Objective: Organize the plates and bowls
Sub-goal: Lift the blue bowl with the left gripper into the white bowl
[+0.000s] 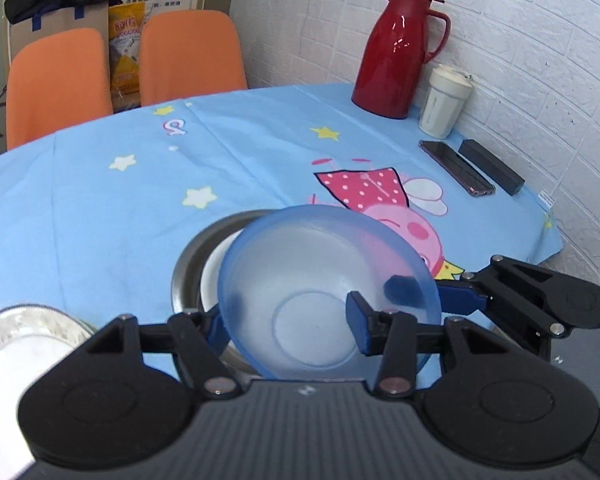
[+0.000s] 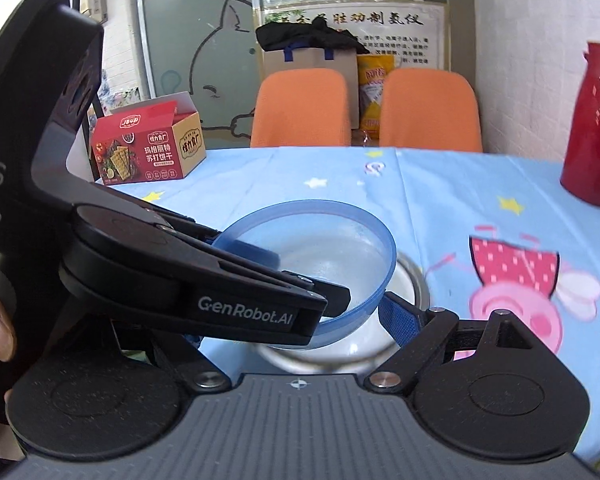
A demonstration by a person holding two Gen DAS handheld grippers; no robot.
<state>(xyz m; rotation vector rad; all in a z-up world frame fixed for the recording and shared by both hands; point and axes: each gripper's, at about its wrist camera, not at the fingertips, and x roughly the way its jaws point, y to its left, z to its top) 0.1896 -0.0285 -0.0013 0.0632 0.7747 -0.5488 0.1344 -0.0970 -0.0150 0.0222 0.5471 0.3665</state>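
A translucent blue bowl (image 1: 324,288) hangs tilted just above a metal bowl (image 1: 188,264) that holds a white dish (image 1: 214,276). My left gripper (image 1: 288,324) stands wide around the blue bowl's near side, one blue pad inside it; whether it presses the bowl I cannot tell. My right gripper (image 1: 420,296) comes in from the right, one finger (image 1: 460,300) outside the rim and one pad behind the bowl wall. In the right wrist view the blue bowl (image 2: 340,248) sits over the metal bowl (image 2: 412,280), my right finger (image 2: 400,316) lies against its wall, and the left gripper body (image 2: 180,276) crosses in front.
A glass plate with a white dish (image 1: 24,344) lies at the near left. A red jug (image 1: 396,52), a white cup (image 1: 444,104), a phone (image 1: 456,168) and a black box (image 1: 492,166) stand by the wall. A cracker box (image 2: 148,148) and two orange chairs (image 2: 300,108) are beyond the table.
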